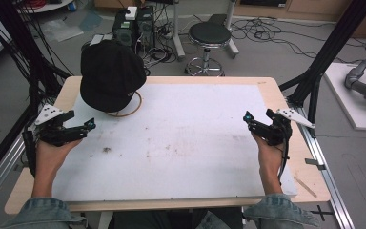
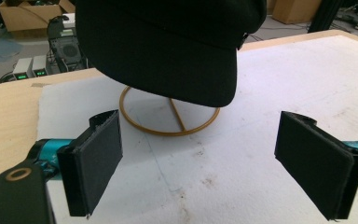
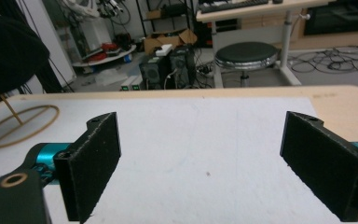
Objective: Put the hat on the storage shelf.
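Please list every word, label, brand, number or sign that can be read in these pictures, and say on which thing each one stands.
None can be read.
Green digits glow on the small boxes on the floor behind the table: too small and blurred to read.
A pale mark at the edge of the black cap on its gold wire stand: too small to tell.
The left gripper and right gripper carry no text.

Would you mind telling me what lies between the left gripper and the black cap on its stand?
Nothing: in the left gripper view, bare white mat runs from the open left gripper to the black cap on its gold wire stand.
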### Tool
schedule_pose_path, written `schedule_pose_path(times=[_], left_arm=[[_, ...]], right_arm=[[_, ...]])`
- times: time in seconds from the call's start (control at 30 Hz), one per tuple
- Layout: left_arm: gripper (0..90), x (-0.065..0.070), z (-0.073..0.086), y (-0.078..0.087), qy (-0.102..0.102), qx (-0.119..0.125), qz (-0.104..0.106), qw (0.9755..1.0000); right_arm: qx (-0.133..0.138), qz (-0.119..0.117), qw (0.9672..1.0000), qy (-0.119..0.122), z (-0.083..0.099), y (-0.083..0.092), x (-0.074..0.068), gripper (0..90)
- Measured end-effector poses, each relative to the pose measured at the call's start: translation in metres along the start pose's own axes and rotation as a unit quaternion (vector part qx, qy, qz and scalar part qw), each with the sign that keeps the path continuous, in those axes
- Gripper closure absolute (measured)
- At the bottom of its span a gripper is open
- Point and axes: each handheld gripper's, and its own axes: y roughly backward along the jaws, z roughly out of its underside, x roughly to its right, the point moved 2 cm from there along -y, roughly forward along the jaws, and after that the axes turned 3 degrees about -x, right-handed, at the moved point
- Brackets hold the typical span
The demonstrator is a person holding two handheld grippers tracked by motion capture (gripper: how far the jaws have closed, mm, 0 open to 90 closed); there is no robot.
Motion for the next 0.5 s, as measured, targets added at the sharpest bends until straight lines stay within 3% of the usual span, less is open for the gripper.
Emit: schedule_pose_path(times=[0.13, 0.33, 0.5], left_arm=[[15.2, 0.0, 0.002, -0.002, 0.0, 0.0, -0.006, 1.0], [15.2, 0.001, 0.008, -0.006, -0.004, -0.008, -0.016, 0.9998], [15.2, 0.001, 0.015, -0.009, -0.004, -0.016, -0.015, 0.9998]], right_arm=[[0.006, 0.003, 1.0, -0.002, 0.013, 0.003, 0.004, 12.0], [0.013, 0.0, 0.9998, 0.015, 0.03, 0.005, 0.005, 12.0], [0.0, -0.008, 0.9998, 0.016, 0.038, 0.001, 0.005, 12.0]])
